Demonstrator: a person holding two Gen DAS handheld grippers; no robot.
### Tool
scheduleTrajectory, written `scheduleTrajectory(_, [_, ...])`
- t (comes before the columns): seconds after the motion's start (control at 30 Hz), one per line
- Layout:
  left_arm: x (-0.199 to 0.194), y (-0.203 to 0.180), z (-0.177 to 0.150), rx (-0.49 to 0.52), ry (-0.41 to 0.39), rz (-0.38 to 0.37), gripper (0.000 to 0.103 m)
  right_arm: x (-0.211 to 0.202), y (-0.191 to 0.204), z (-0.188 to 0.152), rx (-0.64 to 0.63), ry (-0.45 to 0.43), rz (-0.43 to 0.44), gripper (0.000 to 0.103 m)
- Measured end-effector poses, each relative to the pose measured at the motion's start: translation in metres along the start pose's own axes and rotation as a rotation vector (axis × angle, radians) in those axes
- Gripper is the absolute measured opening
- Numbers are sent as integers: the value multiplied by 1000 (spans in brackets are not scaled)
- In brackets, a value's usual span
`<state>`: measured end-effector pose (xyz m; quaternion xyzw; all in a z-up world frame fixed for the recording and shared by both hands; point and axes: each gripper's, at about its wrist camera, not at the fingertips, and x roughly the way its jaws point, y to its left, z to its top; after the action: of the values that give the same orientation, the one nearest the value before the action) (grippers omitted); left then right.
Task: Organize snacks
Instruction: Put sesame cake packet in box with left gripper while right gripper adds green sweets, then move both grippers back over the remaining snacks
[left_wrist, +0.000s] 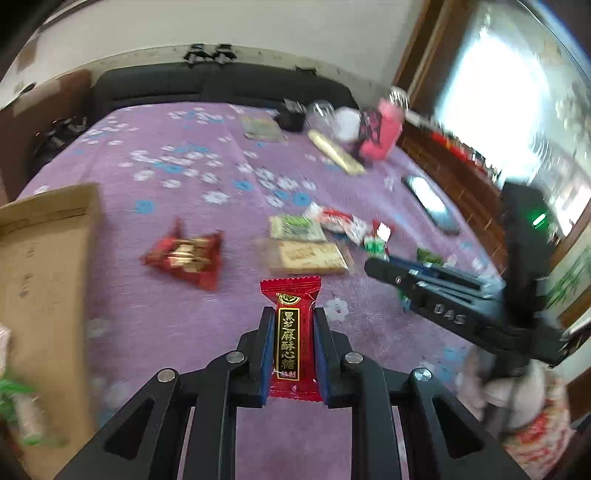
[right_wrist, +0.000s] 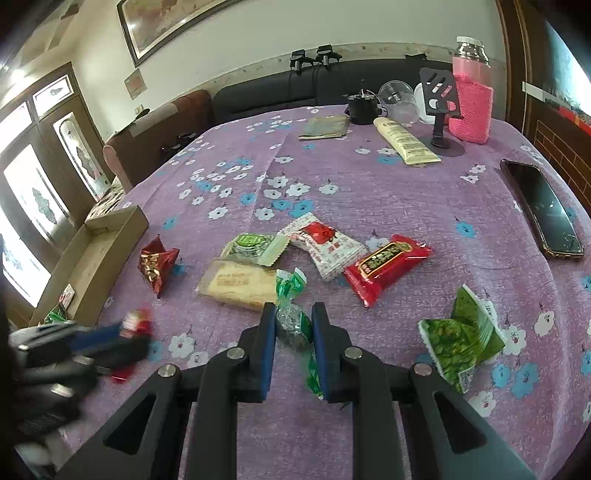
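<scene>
My left gripper (left_wrist: 290, 314) is shut on a red candy bar (left_wrist: 291, 332) with gold lettering, held above the purple flowered cloth (left_wrist: 177, 325). In the right wrist view that gripper (right_wrist: 122, 332) is a blur at the left, near the cardboard box (right_wrist: 103, 254). My right gripper (right_wrist: 293, 312) is shut on a green-wrapped candy (right_wrist: 291, 325) that rests on the cloth. Loose snacks lie just beyond it: a red crumpled pack (right_wrist: 157, 264), a beige cracker pack (right_wrist: 240, 284), a pale green pack (right_wrist: 255, 249), a white-and-red pack (right_wrist: 325, 245), a red bar (right_wrist: 388, 266) and a green pea pack (right_wrist: 461, 339).
A phone (right_wrist: 543, 210) lies at the right edge. At the back stand a cream tube (right_wrist: 406, 140), a phone stand (right_wrist: 441, 107), a pink-sleeved bottle (right_wrist: 471, 107), a clear cup (right_wrist: 397, 96) and a flat packet (right_wrist: 325, 127). A dark sofa (right_wrist: 277, 92) lies beyond.
</scene>
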<state>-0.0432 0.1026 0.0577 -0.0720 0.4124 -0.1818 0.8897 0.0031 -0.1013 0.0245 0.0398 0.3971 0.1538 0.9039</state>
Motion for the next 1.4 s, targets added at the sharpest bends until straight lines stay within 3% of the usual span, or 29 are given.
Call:
scheduleTrajectory(0.17, [-63,54,4,-52,-88,74,19,-10,32,4,-22,2,62,18])
scheduleTrajectory(0.37, [-105,137,9,-154,-137,200,19,-20,115,20,-130,13,183,18])
scheduleTrajectory(0.63, [-96,220,2,-258,-92,280,20,10,224,27,-262,98,281,19])
scheduleTrajectory(0.8, [-84,242,-1,-287,-62,280,20,44,267,15,-301,178,287,19])
scheduleTrajectory(0.97, [-87,245,-2,-302,-72,239,22,66,286,5,-326,216,269,19])
scheduleTrajectory(1.1, [-94,247,-5,-329,-92,219,45,72,292,2,-321,224,273,20])
scheduleTrajectory(1.23, [-107,242,-5,-360,-135,160,50,61,290,3,-316,195,287,22])
scheduleTrajectory(1.4, [-137,217,3,-354,-230,134,80,24,271,9,-306,94,286,30])
